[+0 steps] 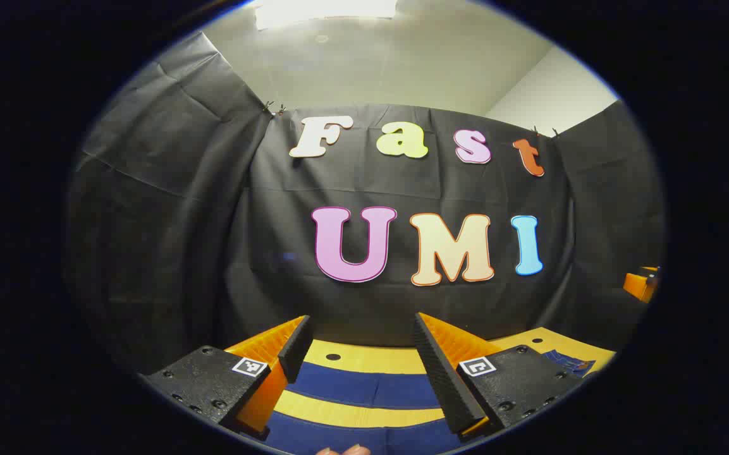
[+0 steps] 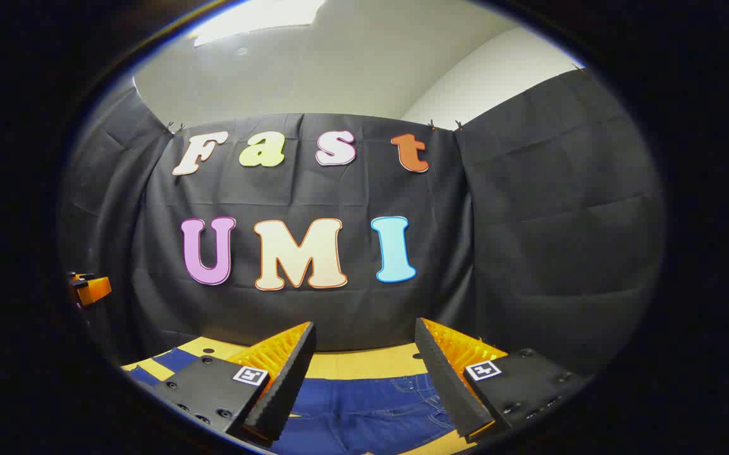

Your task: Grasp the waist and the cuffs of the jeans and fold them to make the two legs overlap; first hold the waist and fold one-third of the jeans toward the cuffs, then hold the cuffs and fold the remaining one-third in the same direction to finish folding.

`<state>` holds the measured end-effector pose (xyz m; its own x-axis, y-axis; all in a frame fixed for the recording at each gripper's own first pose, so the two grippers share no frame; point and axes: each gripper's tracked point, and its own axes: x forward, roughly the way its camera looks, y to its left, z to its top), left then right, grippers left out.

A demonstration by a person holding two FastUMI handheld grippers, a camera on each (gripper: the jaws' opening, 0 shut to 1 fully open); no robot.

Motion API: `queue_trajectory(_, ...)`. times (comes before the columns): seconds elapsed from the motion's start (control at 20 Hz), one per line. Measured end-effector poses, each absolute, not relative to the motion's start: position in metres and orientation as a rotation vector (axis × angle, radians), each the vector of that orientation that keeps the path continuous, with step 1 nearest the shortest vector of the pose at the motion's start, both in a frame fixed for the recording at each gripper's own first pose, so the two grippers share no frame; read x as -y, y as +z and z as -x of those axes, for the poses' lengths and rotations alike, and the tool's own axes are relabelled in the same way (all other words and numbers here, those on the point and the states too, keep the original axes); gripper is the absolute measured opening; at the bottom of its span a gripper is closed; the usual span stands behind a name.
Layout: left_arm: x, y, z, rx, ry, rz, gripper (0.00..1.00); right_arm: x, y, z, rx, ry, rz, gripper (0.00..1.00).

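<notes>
Lying flat: jeans point(image 2: 364, 411) on table point(image 2: 364, 364).

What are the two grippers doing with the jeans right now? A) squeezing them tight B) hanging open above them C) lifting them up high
B: both the left gripper and the right gripper have fingers spread wide, with the blue jeans lying flat on the table below.

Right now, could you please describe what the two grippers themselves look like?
Both look alike. The left gripper has two wedge-shaped fingers with ribbed inner faces, each mounted on a dark textured plate with screws and a small square black-and-white marker. The right gripper has the same wedge fingers, plates and markers. No cables or sleeves are visible.
</notes>
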<state>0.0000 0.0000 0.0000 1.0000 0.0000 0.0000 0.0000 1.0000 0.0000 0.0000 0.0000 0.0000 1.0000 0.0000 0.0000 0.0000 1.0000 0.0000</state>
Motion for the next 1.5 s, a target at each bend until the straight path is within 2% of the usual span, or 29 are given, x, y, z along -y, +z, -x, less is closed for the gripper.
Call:
queue_trajectory(0.15, -0.004, -0.002, -0.003, -0.008, 0.003, 0.0, 0.94, 0.0, 0.004, -0.007, 0.01, -0.005, -0.012, 0.97)
queue_trajectory(0.2, -0.005, -0.001, -0.003, -0.007, 0.006, 0.0, 0.94, -0.002, 0.004, -0.008, 0.014, -0.003, -0.019, 0.94)
queue_trajectory(0.4, -0.016, -0.008, -0.002, -0.017, 0.02, -0.031, 0.94, -0.004, 0.0, -0.014, 0.014, -0.011, -0.025, 1.0)
queue_trajectory(0.45, -0.018, -0.01, 0.0, -0.022, 0.021, -0.043, 0.93, -0.004, 0.001, -0.014, 0.017, -0.012, -0.029, 0.97)
queue_trajectory(0.75, -0.028, -0.019, 0.009, -0.042, 0.04, -0.042, 0.94, -0.011, -0.006, -0.011, 0.027, 0.003, -0.045, 0.97)
queue_trajectory(0.85, -0.03, -0.026, 0.011, -0.06, 0.051, -0.053, 0.94, -0.013, -0.007, -0.01, 0.029, 0.012, -0.039, 1.0)
queue_trajectory(0.9, -0.03, -0.028, 0.012, -0.066, 0.05, -0.065, 0.94, -0.014, -0.008, -0.012, 0.024, 0.017, -0.04, 0.97)
queue_trajectory(0.95, -0.031, -0.03, 0.013, -0.069, 0.046, -0.082, 0.94, -0.016, -0.012, -0.013, 0.009, 0.028, -0.042, 1.0)
queue_trajectory(1.0, -0.032, -0.033, 0.015, -0.069, 0.041, -0.101, 0.94, -0.017, -0.015, -0.013, -0.001, 0.036, -0.04, 0.97)
queue_trajectory(1.1, -0.032, -0.044, 0.018, -0.094, 0.018, -0.156, 0.94, -0.013, -0.008, -0.016, 0.009, 0.034, -0.034, 0.98)
queue_trajectory(1.15, -0.035, -0.054, 0.019, -0.116, -0.003, -0.195, 0.95, -0.011, -0.005, -0.016, 0.014, 0.034, -0.034, 0.94)
queue_trajectory(1.2, -0.038, -0.063, 0.023, -0.142, -0.02, -0.243, 1.0, -0.011, -0.006, -0.015, 0.016, 0.035, -0.032, 0.97)
queue_trajectory(1.25, -0.045, -0.074, 0.028, -0.169, -0.036, -0.299, 0.95, -0.009, -0.006, -0.015, 0.013, 0.036, -0.026, 0.97)
queue_trajectory(1.3, -0.054, -0.081, 0.033, -0.191, -0.047, -0.36, 0.95, -0.007, -0.009, -0.014, 0.009, 0.036, -0.018, 0.97)
queue_trajectory(1.35, -0.062, -0.09, 0.037, -0.217, -0.058, -0.422, 1.0, -0.005, -0.011, -0.014, 0.001, 0.035, -0.012, 0.97)
queue_trajectory(1.4, -0.07, -0.1, 0.042, -0.245, -0.062, -0.481, 0.95, -0.001, -0.014, -0.013, -0.007, 0.032, -0.008, 0.97)
queue_trajectory(1.5, -0.09, -0.126, 0.05, -0.312, -0.07, -0.595, 0.95, 0.002, -0.02, -0.011, -0.02, 0.027, -0.006, 0.94)
